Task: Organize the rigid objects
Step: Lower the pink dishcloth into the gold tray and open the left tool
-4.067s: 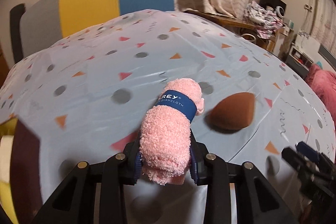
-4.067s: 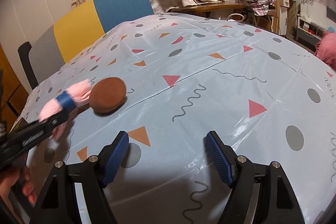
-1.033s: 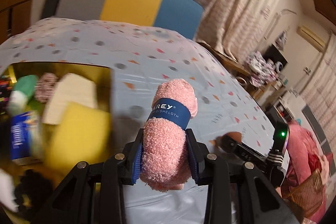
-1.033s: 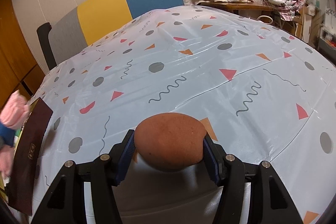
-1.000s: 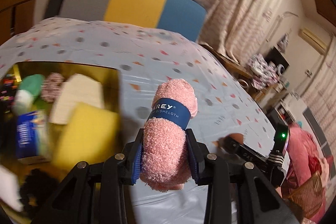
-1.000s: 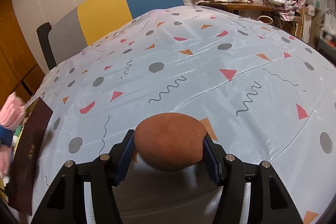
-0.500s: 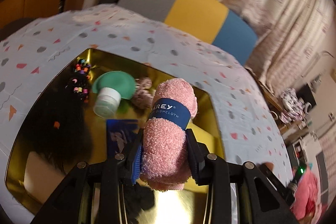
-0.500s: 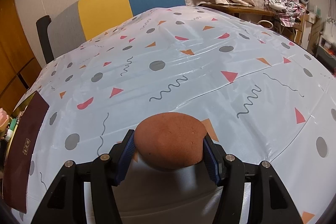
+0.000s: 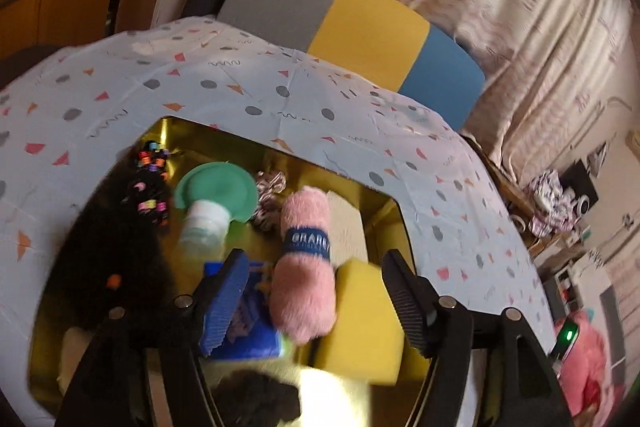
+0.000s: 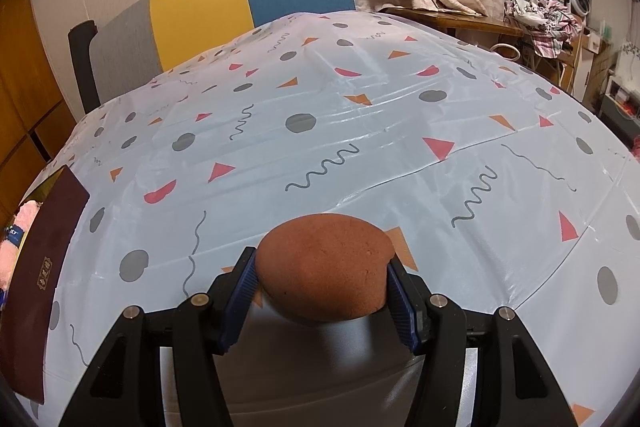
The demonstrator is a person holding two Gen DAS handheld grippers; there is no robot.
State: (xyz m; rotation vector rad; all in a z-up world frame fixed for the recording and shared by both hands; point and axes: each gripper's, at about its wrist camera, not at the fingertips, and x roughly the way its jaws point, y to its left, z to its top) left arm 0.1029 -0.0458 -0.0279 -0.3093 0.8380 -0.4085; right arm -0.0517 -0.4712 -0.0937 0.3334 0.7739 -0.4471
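In the left wrist view my left gripper [image 9: 316,291] hangs over a gold-lined box [image 9: 208,135] with its jaws opening. The pink rolled dishcloth [image 9: 306,267] with a blue band is loose between the spread fingers, the pads clear of it, over a yellow sponge [image 9: 368,323] and a blue packet [image 9: 248,331]. In the right wrist view my right gripper [image 10: 322,287] is shut on a brown egg-shaped sponge [image 10: 326,271] just above the patterned tablecloth [image 10: 360,131]. The dishcloth [image 10: 16,231] also shows at that view's far left edge.
The box also holds a green-capped bottle [image 9: 208,211], beaded hair ties [image 9: 150,183], a white sponge [image 9: 344,227] and dark fluffy items [image 9: 108,267]. Its maroon outer wall [image 10: 44,275] stands at the table's left. A grey, yellow and blue chair [image 10: 224,7] sits behind the table.
My left gripper carried the dishcloth from over the tablecloth to over the box, then its jaws spread and the dishcloth dropped away from the pads. My right gripper kept still, holding the brown sponge.
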